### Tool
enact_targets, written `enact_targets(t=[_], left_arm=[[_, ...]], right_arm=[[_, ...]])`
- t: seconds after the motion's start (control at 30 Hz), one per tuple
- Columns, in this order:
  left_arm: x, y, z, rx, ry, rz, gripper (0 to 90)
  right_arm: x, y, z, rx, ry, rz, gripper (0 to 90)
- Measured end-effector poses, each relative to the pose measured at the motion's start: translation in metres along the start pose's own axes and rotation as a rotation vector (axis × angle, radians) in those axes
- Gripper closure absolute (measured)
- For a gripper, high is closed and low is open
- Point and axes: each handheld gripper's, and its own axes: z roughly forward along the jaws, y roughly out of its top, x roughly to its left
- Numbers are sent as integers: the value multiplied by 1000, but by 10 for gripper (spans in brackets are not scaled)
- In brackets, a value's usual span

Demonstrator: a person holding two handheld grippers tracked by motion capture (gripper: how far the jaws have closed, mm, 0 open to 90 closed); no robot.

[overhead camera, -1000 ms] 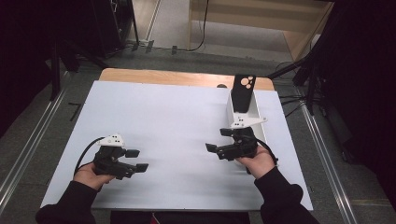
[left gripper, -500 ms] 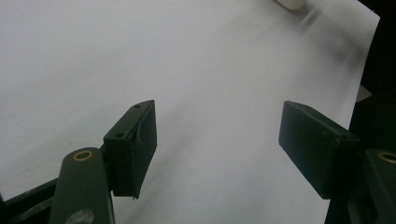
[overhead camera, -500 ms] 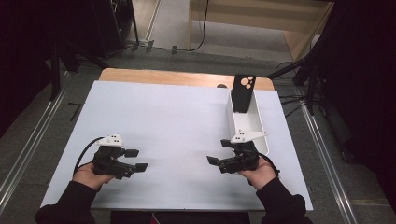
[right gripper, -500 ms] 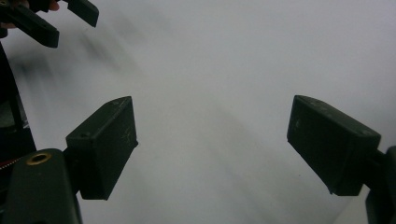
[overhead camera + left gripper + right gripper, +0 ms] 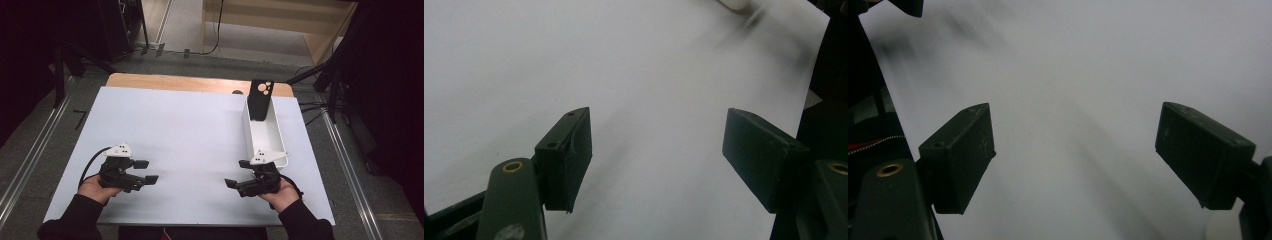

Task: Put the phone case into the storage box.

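You hold both grippers low over the white table (image 5: 190,125) — left gripper (image 5: 145,171) and right gripper (image 5: 237,174) gape wide, empty — beside the tray (image 5: 252,137) with its black case (image 5: 261,100).

Even overhead light falls on the white worktop (image 5: 190,130) in the high view, leaving it bright and flat while the floor and room around it sink into near-black; the frame is soft, with little fine detail; short, faint shadows sit under both hands. In the left gripper view the worktop glows pale grey, darkening towards its far right corner, where a smear of blur streaks; in the right gripper view the surface is hazy, dim streaks crossing it; edges of the black jaws stay fairly sharp.
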Motion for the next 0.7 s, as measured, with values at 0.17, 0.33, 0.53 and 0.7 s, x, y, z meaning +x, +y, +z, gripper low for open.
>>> enact_targets(t=[0.17,0.33,0.53,0.7], left_arm=[[-1,-1,0,-4,1,-3,276],[-2,-1,0,-7,-2,-3,276],[-3,-3,-2,-4,-1,1,276],[-4,-5,-5,-3,1,2,276]], right_arm=[[2,-7,-3,-4,-4,-24,145],[4,-14,-5,5,11,-15,145],[2,-23,-7,30,2,-1,145],[-3,-31,-9,37,-6,7,145]])
